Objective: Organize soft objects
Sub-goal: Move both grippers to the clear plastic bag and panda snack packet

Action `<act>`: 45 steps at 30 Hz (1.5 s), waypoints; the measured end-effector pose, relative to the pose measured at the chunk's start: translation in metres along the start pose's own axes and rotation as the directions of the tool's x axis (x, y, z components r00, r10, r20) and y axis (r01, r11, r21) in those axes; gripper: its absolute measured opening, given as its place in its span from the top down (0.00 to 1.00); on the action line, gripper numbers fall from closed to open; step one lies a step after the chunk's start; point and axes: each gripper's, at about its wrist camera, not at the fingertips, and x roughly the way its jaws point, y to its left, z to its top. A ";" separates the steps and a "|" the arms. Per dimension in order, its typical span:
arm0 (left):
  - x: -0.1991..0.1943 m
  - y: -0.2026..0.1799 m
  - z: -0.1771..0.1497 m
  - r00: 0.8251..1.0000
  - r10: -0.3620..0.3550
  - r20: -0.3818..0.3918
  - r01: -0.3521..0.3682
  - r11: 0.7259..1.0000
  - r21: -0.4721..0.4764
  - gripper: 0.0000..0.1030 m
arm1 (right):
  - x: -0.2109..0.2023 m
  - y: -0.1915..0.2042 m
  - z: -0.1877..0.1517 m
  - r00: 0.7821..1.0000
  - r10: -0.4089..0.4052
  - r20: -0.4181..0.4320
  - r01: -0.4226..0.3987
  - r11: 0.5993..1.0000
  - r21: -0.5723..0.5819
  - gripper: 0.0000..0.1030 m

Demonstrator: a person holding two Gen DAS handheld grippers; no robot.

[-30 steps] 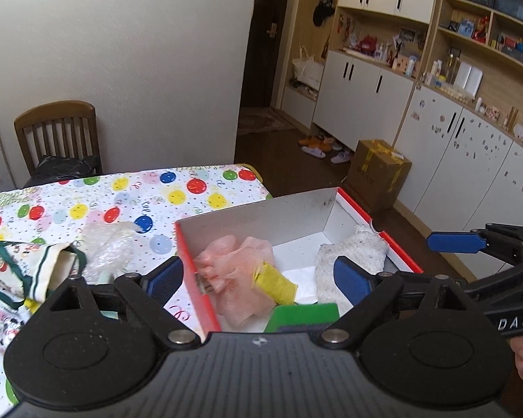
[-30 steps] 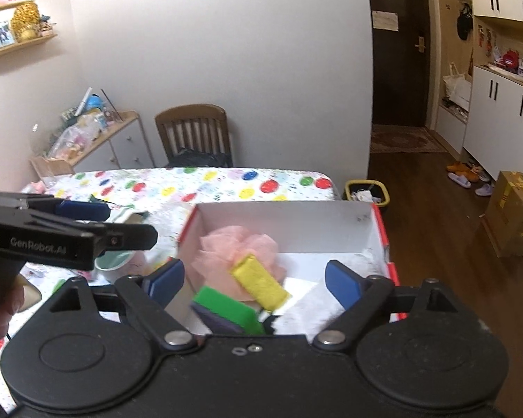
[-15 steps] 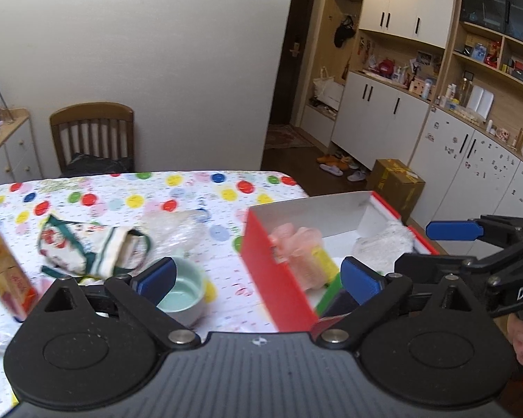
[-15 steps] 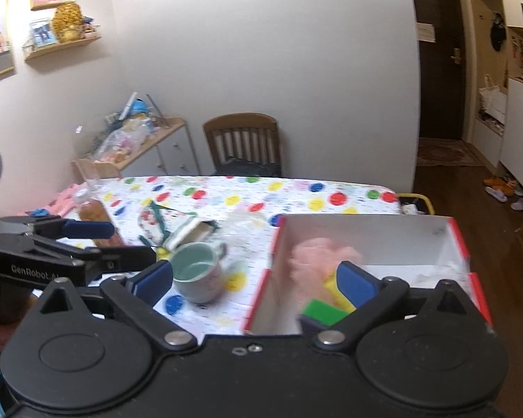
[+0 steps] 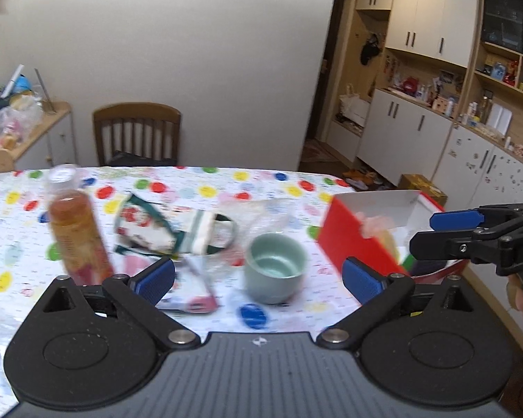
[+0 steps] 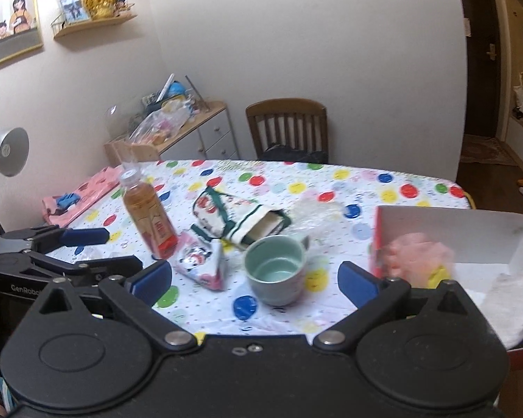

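Note:
A red box [image 6: 449, 223] with white inside stands at the table's right end and holds a pink puff [image 6: 415, 254], a yellow sponge [image 6: 439, 273] and a white fluffy cloth [image 6: 512, 299]. The box also shows in the left wrist view [image 5: 352, 240]. A green-trimmed patterned pouch [image 6: 240, 216] lies mid-table, also in the left wrist view [image 5: 171, 230]. A small pink-printed soft packet [image 6: 202, 264] lies near it. My left gripper [image 5: 258, 278] is open and empty. My right gripper [image 6: 254, 278] is open and empty. Both hover above the table's near edge.
A pale green mug [image 6: 275, 268] stands between the pouch and the box. A bottle of amber drink [image 6: 146, 212] stands upright at the left. Crumpled clear plastic [image 6: 313, 212] lies behind the mug. A wooden chair [image 6: 289, 129] stands at the far side.
Both grippers have swung left, away from over the box toward the middle of the table. The mug, pouch and bottle have come into view. Both stay open.

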 end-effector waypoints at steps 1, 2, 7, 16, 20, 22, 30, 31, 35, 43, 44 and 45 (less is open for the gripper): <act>-0.002 0.007 -0.002 1.000 0.006 -0.002 -0.006 1.000 -0.003 0.00 | 0.005 0.006 0.001 1.000 0.001 -0.006 -0.001 1.000 -0.005 0.01; -0.003 0.015 -0.004 1.000 0.008 -0.004 -0.008 1.000 -0.010 0.00 | 0.011 0.011 0.001 1.000 0.003 -0.012 -0.004 1.000 -0.011 0.01; -0.005 0.059 -0.016 0.999 -0.009 -0.031 0.006 0.995 -0.095 0.00 | 0.041 0.039 0.004 0.999 0.009 -0.050 -0.012 0.999 -0.052 0.01; -0.004 0.127 -0.035 0.993 0.101 -0.052 -0.106 0.989 -0.103 0.00 | 0.110 0.080 0.014 0.991 0.016 -0.131 -0.036 0.987 -0.154 0.01; 0.002 0.150 -0.041 0.986 0.152 -0.068 -0.156 0.986 -0.058 0.00 | 0.143 0.094 0.019 0.984 0.022 -0.174 -0.059 0.976 -0.212 0.01; 0.006 0.162 -0.045 0.983 0.170 -0.076 -0.173 0.984 -0.038 0.00 | 0.159 0.101 0.021 0.980 0.026 -0.199 -0.075 0.967 -0.243 0.01; 0.034 0.203 -0.060 0.966 0.216 -0.141 -0.216 0.976 0.021 0.00 | 0.223 0.120 0.029 0.958 0.026 -0.285 -0.134 0.920 -0.368 0.01; 0.038 0.206 -0.062 0.965 0.217 -0.149 -0.214 0.976 0.038 0.00 | 0.230 0.122 0.030 0.955 0.025 -0.295 -0.143 0.911 -0.386 0.01; 0.052 0.212 -0.068 0.959 0.237 -0.159 -0.222 0.969 0.104 0.00 | 0.254 0.131 0.028 0.941 0.016 -0.338 -0.179 0.872 -0.455 0.01; 0.079 0.213 -0.078 0.954 0.247 -0.172 -0.212 0.957 0.196 0.01 | 0.293 0.147 0.016 0.909 -0.010 -0.416 -0.235 0.812 -0.534 0.02; 0.081 0.213 -0.078 0.953 0.248 -0.173 -0.214 0.957 0.195 0.01 | 0.297 0.147 0.014 0.908 -0.018 -0.419 -0.232 0.810 -0.538 0.02; 0.083 0.215 -0.079 0.952 0.249 -0.177 -0.215 0.958 0.190 0.01 | 0.301 0.146 0.013 0.905 -0.025 -0.426 -0.231 0.811 -0.538 0.02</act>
